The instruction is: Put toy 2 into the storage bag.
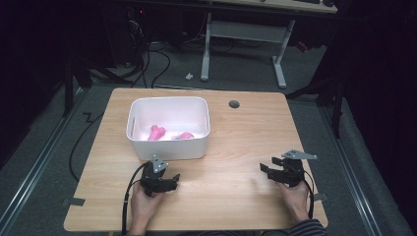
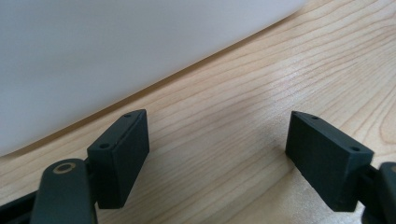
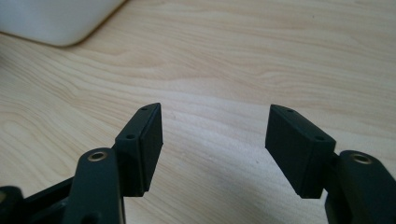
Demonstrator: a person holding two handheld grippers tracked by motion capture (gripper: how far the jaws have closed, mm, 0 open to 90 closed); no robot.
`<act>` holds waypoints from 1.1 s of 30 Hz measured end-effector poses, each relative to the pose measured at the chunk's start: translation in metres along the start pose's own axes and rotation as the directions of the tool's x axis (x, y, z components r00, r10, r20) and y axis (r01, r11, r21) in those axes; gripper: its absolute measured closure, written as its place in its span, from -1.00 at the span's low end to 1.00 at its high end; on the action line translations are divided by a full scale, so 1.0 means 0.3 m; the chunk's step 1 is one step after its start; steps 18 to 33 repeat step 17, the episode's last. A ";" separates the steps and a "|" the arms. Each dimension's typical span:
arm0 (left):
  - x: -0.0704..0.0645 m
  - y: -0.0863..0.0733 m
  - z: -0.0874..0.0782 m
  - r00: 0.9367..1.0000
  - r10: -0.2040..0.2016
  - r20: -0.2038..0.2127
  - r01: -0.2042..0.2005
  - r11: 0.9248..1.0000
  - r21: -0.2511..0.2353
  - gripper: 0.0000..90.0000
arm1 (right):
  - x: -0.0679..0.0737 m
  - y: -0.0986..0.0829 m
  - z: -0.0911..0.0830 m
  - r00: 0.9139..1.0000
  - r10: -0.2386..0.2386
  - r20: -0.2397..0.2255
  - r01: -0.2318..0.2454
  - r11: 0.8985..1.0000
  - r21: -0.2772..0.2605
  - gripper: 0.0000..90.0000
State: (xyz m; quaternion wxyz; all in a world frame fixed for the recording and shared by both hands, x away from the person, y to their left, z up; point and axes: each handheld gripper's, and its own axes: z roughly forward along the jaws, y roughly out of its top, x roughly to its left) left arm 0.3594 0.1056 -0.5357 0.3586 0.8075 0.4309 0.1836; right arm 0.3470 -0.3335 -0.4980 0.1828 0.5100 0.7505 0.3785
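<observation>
A white bin stands at the back left of the wooden table, with pink objects lying inside it. My left gripper rests low on the table just in front of the bin's near wall, open and empty. In the left gripper view its jaws stand wide apart over bare wood, with the bin's wall close ahead. My right gripper sits at the front right, open and empty. In the right gripper view its jaws are spread over wood, and the bin's corner is at the upper left.
A round grommet hole sits near the table's back edge. A white desk frame and cables stand on the floor beyond. The table's front edge lies just behind both hands.
</observation>
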 end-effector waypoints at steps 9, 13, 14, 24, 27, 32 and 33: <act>0.000 0.000 0.000 1.000 0.000 0.000 0.000 1.000 -0.001 -0.51 | 0.004 -0.069 0.077 0.998 -0.013 0.065 0.010 0.999 0.044 -0.25; 0.000 0.000 -0.001 1.000 0.000 0.002 0.000 1.000 0.001 -0.51 | 0.029 -0.073 0.086 0.991 -0.079 0.110 0.073 0.996 0.056 -0.28; 0.000 0.000 0.000 1.000 0.000 0.000 0.000 1.000 0.000 -0.51 | 0.029 -0.073 0.086 0.991 -0.078 0.109 0.072 0.996 0.056 -0.28; 0.000 0.000 -0.001 1.000 0.000 0.002 0.000 1.000 0.001 -0.51 | 0.028 -0.073 0.086 0.991 -0.076 0.108 0.071 0.996 0.057 -0.30; 0.000 0.000 -0.001 1.000 0.000 0.002 0.000 1.000 0.001 -0.51 | 0.028 -0.073 0.086 0.991 -0.076 0.108 0.071 0.996 0.057 -0.30; 0.000 0.000 -0.001 1.000 0.000 0.002 0.000 1.000 0.001 -0.51 | 0.028 -0.073 0.086 0.991 -0.076 0.108 0.071 0.996 0.057 -0.30; 0.000 0.000 -0.001 1.000 0.000 0.002 0.000 1.000 0.001 -0.51 | 0.028 -0.073 0.086 0.991 -0.076 0.108 0.071 0.996 0.057 -0.30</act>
